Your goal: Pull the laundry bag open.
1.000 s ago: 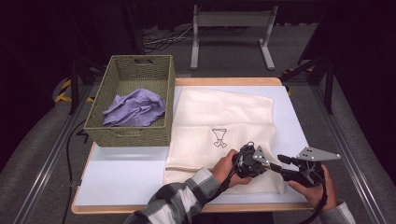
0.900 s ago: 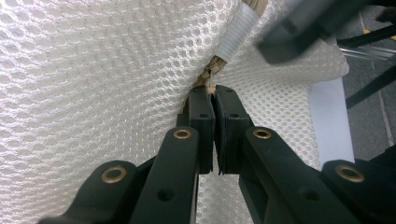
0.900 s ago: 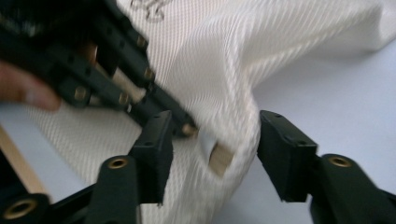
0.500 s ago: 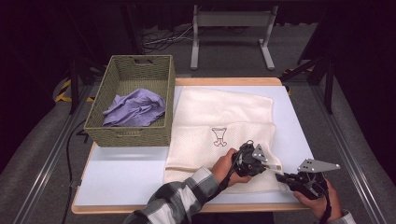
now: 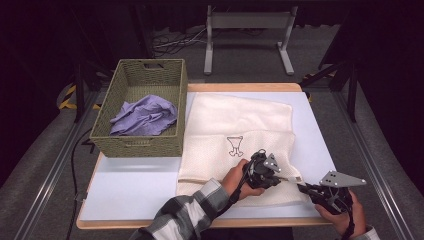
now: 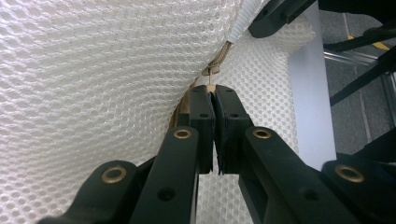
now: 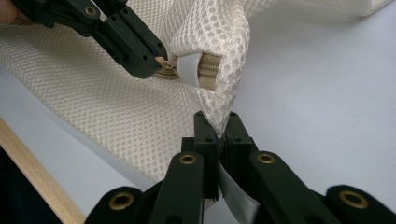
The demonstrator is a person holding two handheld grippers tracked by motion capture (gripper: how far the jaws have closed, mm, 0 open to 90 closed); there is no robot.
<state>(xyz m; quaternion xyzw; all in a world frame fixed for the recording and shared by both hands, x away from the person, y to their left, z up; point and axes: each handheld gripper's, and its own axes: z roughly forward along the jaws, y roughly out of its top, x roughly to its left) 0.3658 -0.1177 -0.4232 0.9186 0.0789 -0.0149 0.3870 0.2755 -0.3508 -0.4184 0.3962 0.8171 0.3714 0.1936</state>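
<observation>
High view: right gripper (image 5: 301, 186) has drawn back toward the table (image 5: 140, 185) edge, fingers clamping the bag (image 5: 240, 120) corner taut; left gripper (image 5: 280, 179) pinches the zipper pull (image 6: 212, 80), ready to unzip.

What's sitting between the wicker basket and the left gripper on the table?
The cream mesh laundry bag spreads between the wicker basket and the left gripper, as the high view shows; nothing else lies there.

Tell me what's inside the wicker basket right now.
In the wicker basket lies one crumpled purple cloth, toward its near end; the far end shows bare woven floor. Anything beneath the cloth is covered.
</observation>
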